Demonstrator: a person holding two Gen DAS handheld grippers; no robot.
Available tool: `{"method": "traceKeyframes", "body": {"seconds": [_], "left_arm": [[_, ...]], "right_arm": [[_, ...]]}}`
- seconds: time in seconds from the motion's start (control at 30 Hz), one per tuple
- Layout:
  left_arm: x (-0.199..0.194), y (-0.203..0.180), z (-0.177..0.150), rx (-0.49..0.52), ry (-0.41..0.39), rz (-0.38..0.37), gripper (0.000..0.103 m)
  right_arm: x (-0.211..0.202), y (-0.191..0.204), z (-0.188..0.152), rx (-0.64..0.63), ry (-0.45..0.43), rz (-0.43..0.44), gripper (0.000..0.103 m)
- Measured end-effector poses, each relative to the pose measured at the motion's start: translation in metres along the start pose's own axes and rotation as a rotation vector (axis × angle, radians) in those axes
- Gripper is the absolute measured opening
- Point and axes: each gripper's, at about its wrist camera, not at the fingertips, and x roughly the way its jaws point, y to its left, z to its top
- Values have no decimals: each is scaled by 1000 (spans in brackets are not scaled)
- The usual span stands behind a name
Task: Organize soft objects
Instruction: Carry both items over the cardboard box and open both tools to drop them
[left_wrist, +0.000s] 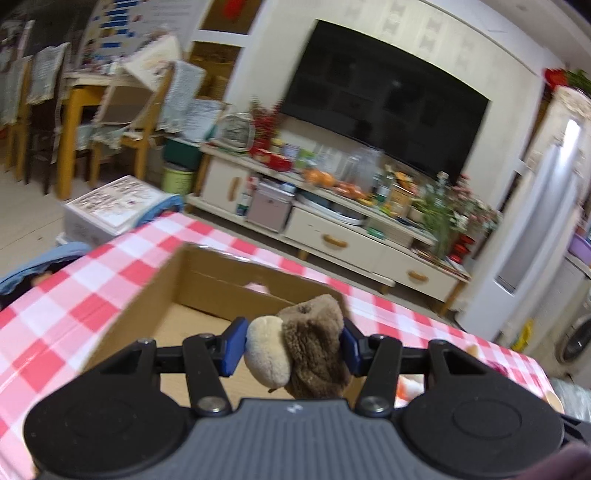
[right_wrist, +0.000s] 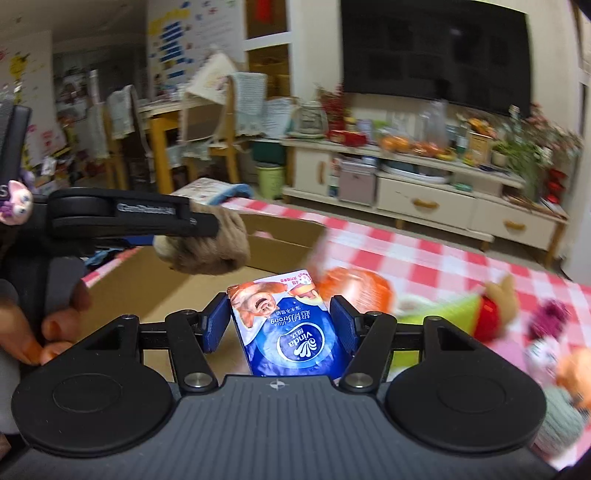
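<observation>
We log the table first: a red-and-white checked tablecloth covers it, and an open cardboard box sits on the cloth with its far wall toward the TV stand. Above the stand hangs a dark television.

Inside the box, against the far wall, we see a small pink soft item; we cannot tell what it is.

On the cloth to the right of the box lies a loose group of plush toys, blurred in the right wrist view: an orange one just beside the box, a green-and-red one further right, and pink ones near the table edge.

We note the left gripper clamped on a brown plush toy with a beige muzzle, both blue pads pressed into it. It hangs above the box opening, clear of the floor of the box.

We note the right gripper closed on a blue Vinda tissue pack, pads touching both sides. The pack is over the near right part of the box, printed upside down to the camera.
</observation>
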Motion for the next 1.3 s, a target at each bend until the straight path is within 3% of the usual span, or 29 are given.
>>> {"method": "traceKeyframes", "body": {"seconds": [0.37, 0.47, 0.5, 0.53, 0.63, 0.93, 1.3], "left_arm": [[6, 48, 7, -96, 16, 120, 57], [6, 55, 8, -107, 19, 140, 74], [4, 58, 7, -111, 16, 147, 77], [2, 59, 6, -118, 12, 152, 82], [0, 62, 8, -133, -2, 158, 98], [-4, 53, 10, -130, -47, 126, 102], [4, 23, 3, -89, -15, 76, 102]], "right_arm": [[36, 49, 14, -75, 46, 101, 76], [39, 52, 14, -108, 56, 102, 78], [39, 52, 13, -113, 60, 105, 84], [39, 52, 13, -112, 60, 104, 103], [33, 51, 13, -100, 45, 102, 103], [24, 35, 10, -28, 6, 11, 103], [13, 8, 4, 47, -36, -124, 103]]}}
